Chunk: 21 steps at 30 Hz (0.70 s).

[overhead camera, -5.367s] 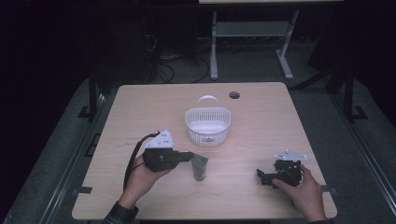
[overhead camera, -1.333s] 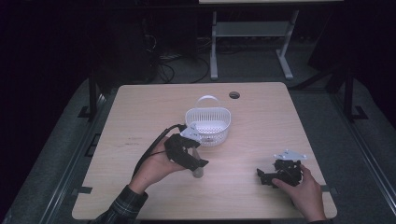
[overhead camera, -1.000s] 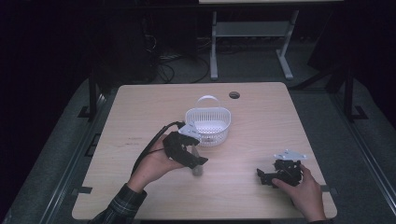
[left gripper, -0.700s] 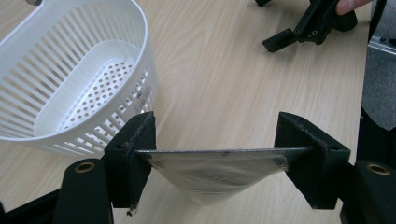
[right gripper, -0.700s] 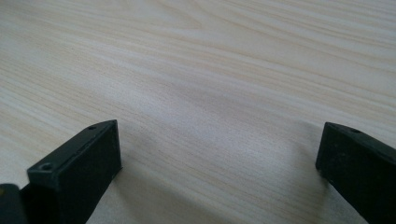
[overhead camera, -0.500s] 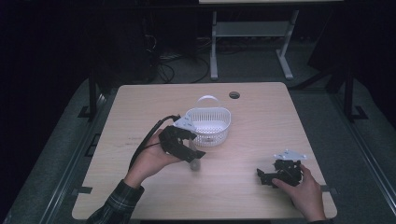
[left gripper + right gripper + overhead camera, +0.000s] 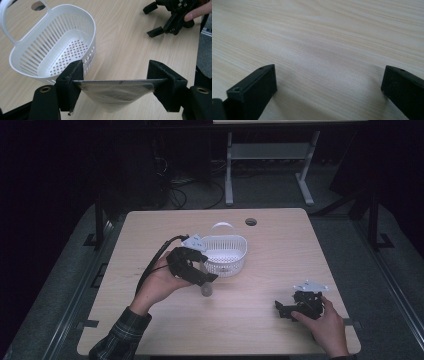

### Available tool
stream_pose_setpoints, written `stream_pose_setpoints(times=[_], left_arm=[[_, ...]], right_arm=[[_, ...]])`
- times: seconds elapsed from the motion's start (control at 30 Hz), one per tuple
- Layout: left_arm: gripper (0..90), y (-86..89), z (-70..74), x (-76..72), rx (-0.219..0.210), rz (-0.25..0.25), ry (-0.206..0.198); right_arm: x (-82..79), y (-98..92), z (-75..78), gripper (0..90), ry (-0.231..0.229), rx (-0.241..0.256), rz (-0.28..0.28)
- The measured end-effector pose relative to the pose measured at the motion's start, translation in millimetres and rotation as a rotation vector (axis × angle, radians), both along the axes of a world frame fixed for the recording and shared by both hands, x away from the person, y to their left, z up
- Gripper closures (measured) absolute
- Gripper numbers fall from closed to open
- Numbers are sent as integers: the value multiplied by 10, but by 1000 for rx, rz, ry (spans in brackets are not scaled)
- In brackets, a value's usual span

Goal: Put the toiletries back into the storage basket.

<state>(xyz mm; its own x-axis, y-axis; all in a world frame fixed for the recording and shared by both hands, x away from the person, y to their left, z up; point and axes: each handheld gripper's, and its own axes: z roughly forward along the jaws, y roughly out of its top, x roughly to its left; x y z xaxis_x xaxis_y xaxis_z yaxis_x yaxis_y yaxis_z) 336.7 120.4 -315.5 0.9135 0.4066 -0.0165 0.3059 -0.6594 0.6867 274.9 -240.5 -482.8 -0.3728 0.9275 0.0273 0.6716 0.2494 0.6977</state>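
We see a light wooden table [image 7: 280,250] with a white slotted basket [image 7: 227,254] near its middle. Just in front of the basket our left gripper [image 7: 200,274] holds a silvery foil pouch [image 7: 117,93] by its flat top edge, jaws clamped on both ends. Our right gripper [image 7: 286,309] rests on the table, jaws wide apart and empty

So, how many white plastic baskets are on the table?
1. The white slotted plastic basket with a handle stands near the middle of the wooden table, just beyond the left gripper, which holds a grey cone-shaped pouch beside it.
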Motion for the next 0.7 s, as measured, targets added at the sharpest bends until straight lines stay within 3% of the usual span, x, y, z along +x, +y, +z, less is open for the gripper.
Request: stream_pose_setpoints(times=[0.7], left_arm=[[292, 8, 285, 123, -21, -4, -12]], right_arm=[[0, 0, 0, 0, 0, 0, 0]])
